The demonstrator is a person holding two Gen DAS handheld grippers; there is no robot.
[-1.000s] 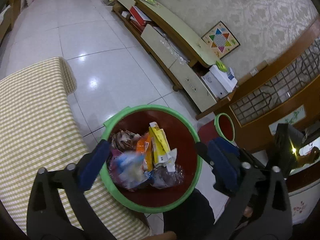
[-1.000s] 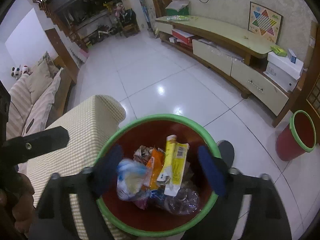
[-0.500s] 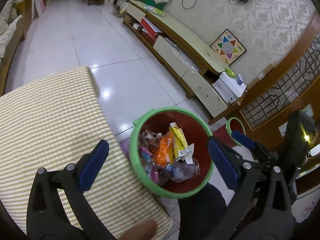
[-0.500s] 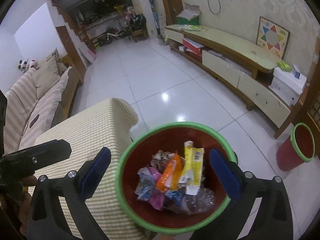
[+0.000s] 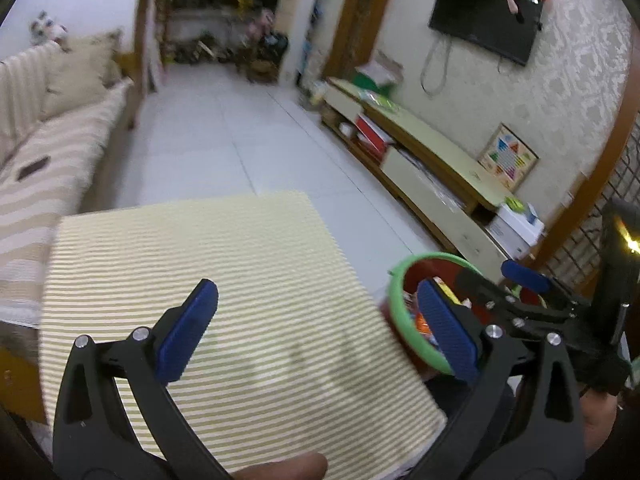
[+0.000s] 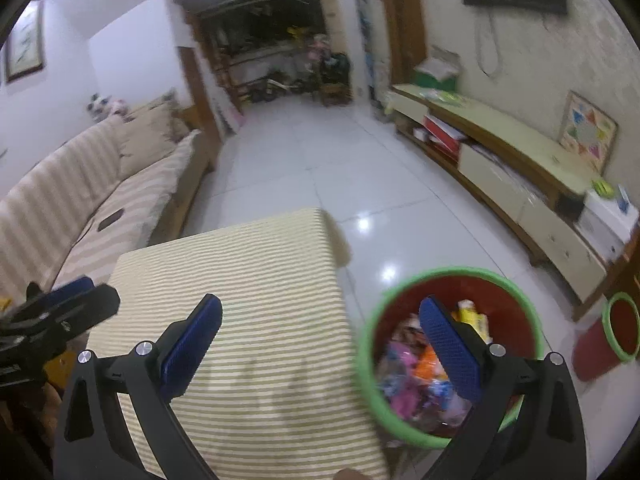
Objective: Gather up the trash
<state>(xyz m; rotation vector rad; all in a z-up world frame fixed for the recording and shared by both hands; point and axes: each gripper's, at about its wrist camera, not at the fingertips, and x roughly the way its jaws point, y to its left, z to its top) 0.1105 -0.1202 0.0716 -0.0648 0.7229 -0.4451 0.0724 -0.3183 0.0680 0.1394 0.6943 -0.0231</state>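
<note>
A red bin with a green rim (image 6: 516, 292) stands on the floor by the table's right edge, holding several wrappers (image 6: 416, 380); it also shows at the right of the left wrist view (image 5: 400, 312). My left gripper (image 5: 320, 328) is open and empty above the striped tablecloth (image 5: 240, 264). My right gripper (image 6: 324, 340) is open and empty, its left finger over the cloth (image 6: 240, 272) and its right finger over the bin. The right gripper also shows in the left wrist view (image 5: 496, 276), and the left gripper at the left edge of the right wrist view (image 6: 60, 304).
A second, smaller red bin (image 6: 608, 336) stands at the far right by a long low TV cabinet (image 6: 520, 184). A striped sofa (image 6: 80, 200) runs along the left. White tiled floor (image 6: 320, 168) lies beyond the table.
Both grippers have lifted and swung left, away from above the bin to over the tablecloth. The bin now sits at the right of each view. Both stay open.
</note>
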